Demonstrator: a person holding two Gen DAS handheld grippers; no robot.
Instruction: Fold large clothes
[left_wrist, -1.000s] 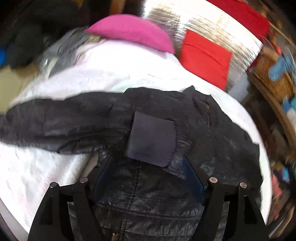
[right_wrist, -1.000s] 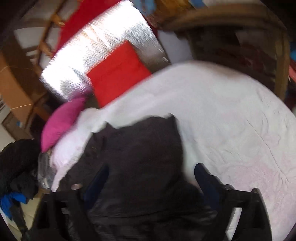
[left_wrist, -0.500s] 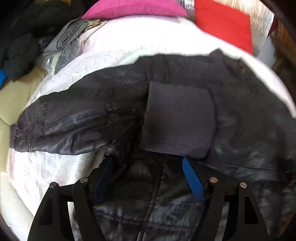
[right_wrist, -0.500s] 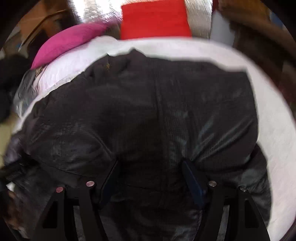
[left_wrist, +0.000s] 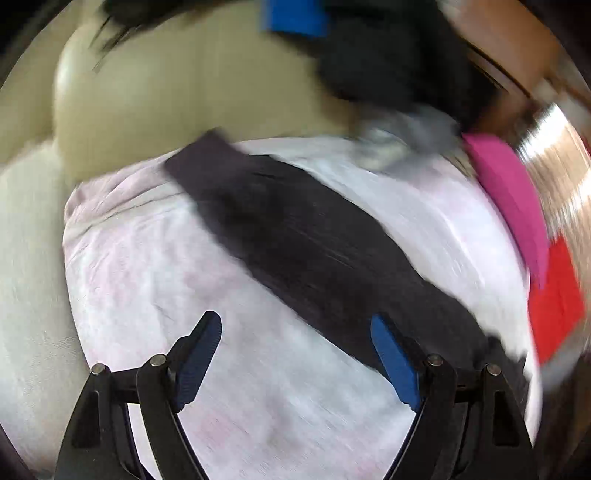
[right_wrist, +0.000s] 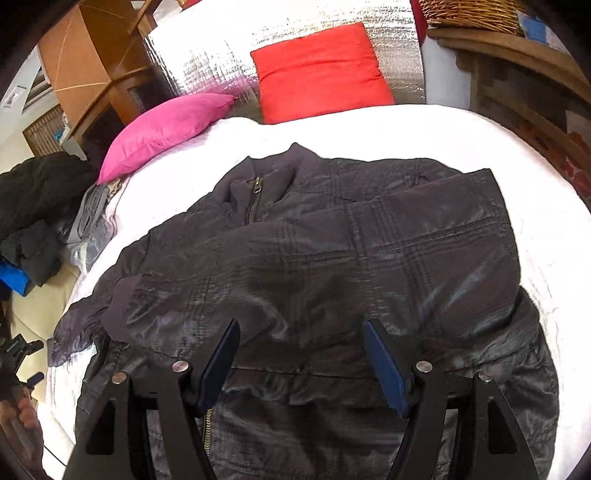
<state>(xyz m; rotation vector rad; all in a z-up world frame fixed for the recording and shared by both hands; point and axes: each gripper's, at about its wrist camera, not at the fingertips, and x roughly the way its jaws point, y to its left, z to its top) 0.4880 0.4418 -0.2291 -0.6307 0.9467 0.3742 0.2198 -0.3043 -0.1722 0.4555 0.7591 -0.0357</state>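
Observation:
A dark plaid jacket (right_wrist: 332, 266) lies front up on a white bed (right_wrist: 461, 129), collar and zipper toward the pillows. One sleeve is folded across its chest. My right gripper (right_wrist: 301, 328) is open and empty just above the jacket's lower front. In the blurred left wrist view the other sleeve (left_wrist: 295, 236) stretches diagonally over the sheet (left_wrist: 147, 288). My left gripper (left_wrist: 291, 328) is open and empty, with the sleeve passing by its right finger.
A pink pillow (right_wrist: 166, 129) and a red pillow (right_wrist: 321, 70) lean on a silver headboard (right_wrist: 207, 62). Dark and grey clothes (right_wrist: 40, 206) are piled off the bed's left side on a beige cushion (left_wrist: 177, 92). A wooden shelf (right_wrist: 517, 74) stands at right.
My left gripper has swung left off the jacket body, now over the outstretched sleeve and bare sheet. My right gripper has drawn back a little, showing the whole jacket.

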